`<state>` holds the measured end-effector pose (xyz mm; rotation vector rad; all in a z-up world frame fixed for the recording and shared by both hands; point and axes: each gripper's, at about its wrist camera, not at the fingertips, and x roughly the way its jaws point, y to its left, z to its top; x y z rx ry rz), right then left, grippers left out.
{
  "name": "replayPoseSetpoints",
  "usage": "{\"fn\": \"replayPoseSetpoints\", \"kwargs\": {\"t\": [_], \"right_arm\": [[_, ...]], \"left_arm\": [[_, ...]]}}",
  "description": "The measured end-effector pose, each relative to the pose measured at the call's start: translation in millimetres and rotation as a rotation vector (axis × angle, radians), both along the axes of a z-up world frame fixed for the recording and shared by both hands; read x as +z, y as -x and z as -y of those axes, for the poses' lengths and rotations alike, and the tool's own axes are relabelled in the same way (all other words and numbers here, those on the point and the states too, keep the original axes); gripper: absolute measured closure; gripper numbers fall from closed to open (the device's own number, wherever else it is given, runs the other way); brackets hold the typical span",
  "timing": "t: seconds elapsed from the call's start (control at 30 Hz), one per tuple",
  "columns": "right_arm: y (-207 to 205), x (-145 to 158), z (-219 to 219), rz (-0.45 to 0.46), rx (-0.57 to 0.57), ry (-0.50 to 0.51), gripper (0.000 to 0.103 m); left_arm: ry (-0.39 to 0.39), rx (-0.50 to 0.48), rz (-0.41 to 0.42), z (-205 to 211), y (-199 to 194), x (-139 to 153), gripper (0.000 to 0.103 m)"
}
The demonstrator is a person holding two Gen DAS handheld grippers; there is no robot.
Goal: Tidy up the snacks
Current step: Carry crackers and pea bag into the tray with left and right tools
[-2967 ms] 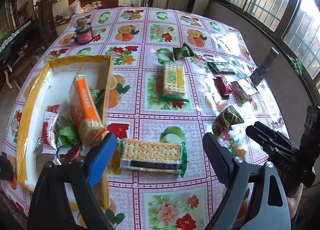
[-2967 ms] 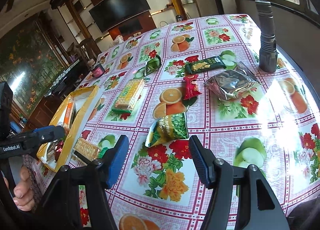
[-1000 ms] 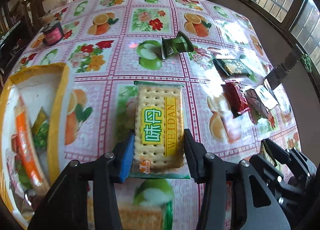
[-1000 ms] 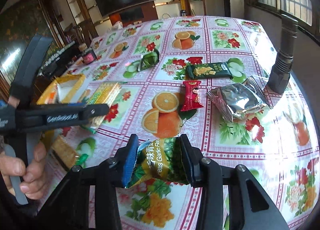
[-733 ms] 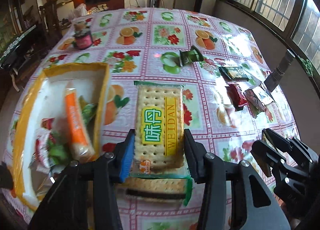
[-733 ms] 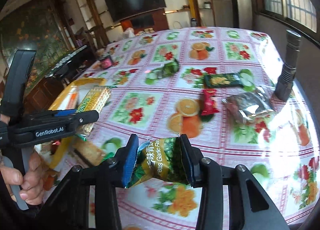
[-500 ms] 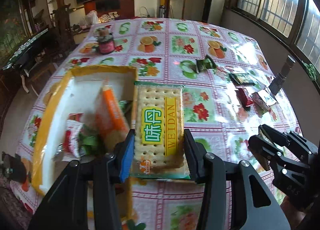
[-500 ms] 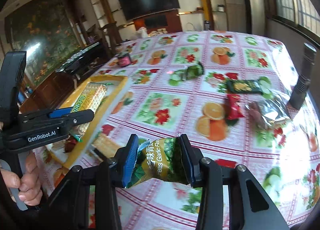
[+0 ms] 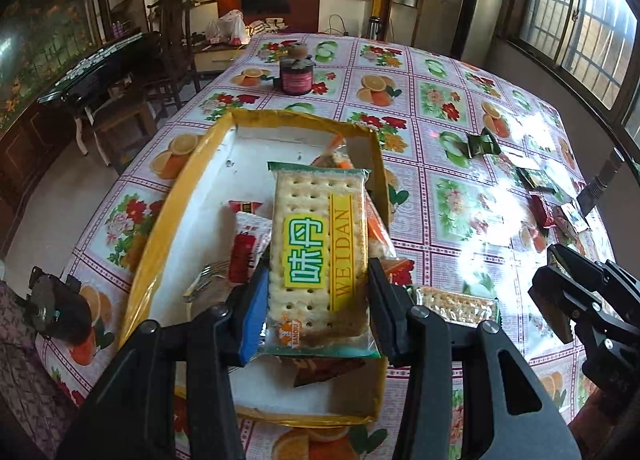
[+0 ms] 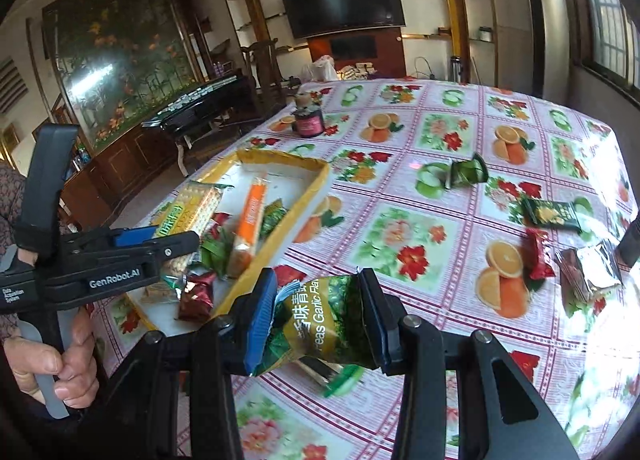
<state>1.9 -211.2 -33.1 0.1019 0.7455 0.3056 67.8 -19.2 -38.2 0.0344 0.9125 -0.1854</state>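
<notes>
My left gripper [image 9: 316, 296] is shut on a Weidan cracker pack [image 9: 320, 252] and holds it over the yellow-rimmed box [image 9: 192, 163], which holds several snacks. The right wrist view shows the same gripper [image 10: 168, 244], pack [image 10: 188, 207] and box [image 10: 316, 179]. My right gripper [image 10: 316, 316] is shut on a green garlic peas bag [image 10: 320, 324], held above the table just right of the box; it also shows at the right in the left wrist view [image 9: 560, 280].
A second cracker pack [image 9: 456, 302] lies on the tablecloth right of the box. Loose snacks lie further right: a green bag [image 10: 466, 173], a dark green pack [image 10: 552, 213], a red pack [image 10: 538, 254], a silver bag [image 10: 588, 266]. A jar [image 10: 307, 119] stands far back.
Both grippers closed on their snacks, lifted them, and moved left towards the box. The cracker pack now hangs over the box; the peas bag is near its right rim.
</notes>
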Motion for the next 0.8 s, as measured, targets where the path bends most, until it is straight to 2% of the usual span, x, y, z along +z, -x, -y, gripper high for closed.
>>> {"fn": "replayPoseSetpoints", "kwargs": {"t": [0.43, 0.8], "right_arm": [[-11.8, 2.6, -32.2, -0.003, 0.064, -0.012, 0.061], [-36.6, -1.3, -79.5, -0.015, 0.179, -0.046, 0.061]], "left_arm": [[0.028, 0.033, -0.012, -25.4, -2.5, -3.2, 0.055], [0.040, 0.078, -0.032, -53.5, -9.4, -8.0, 0.055]]}}
